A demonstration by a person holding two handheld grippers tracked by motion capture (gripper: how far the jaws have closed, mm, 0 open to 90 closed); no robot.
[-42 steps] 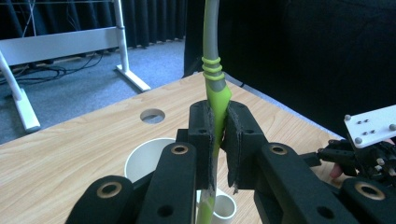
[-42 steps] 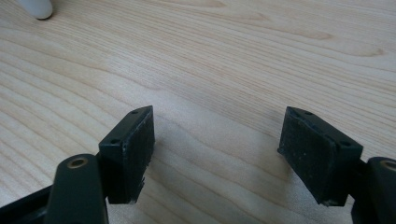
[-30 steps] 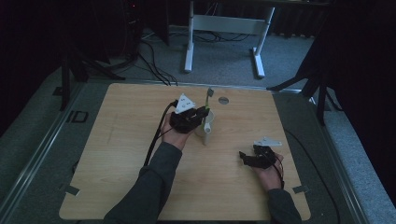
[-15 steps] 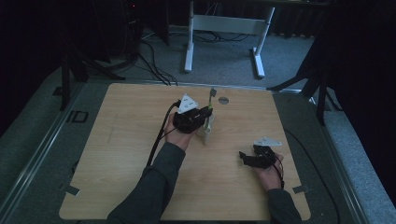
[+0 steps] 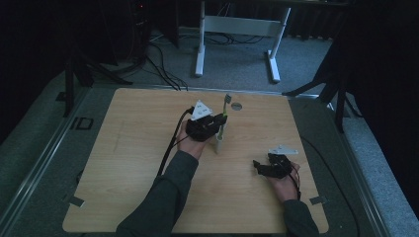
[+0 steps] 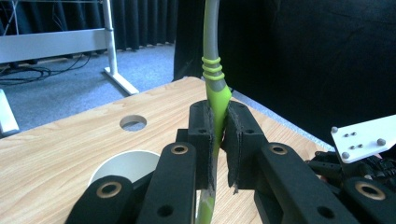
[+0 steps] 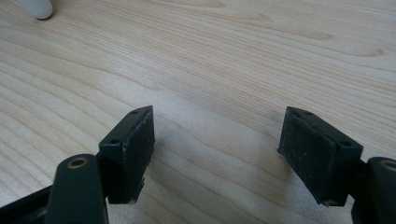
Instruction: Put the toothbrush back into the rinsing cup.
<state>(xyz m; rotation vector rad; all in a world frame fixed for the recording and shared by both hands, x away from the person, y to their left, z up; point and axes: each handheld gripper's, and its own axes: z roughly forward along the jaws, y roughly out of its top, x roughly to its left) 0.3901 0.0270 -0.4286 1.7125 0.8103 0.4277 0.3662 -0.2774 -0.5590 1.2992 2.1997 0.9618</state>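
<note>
Left gripper clamps green-grey toothbrush upright above white cup, mid-table. Right gripper jaws wide, empty, near table's right edge.

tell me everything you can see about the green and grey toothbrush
The green and grey toothbrush looks plastic: a lime-green lower handle with three green ribs, then a curved grey neck. It stands nearly upright, head at the top. The left gripper is clamped on its green part, above the white cup on the wooden table.
</note>
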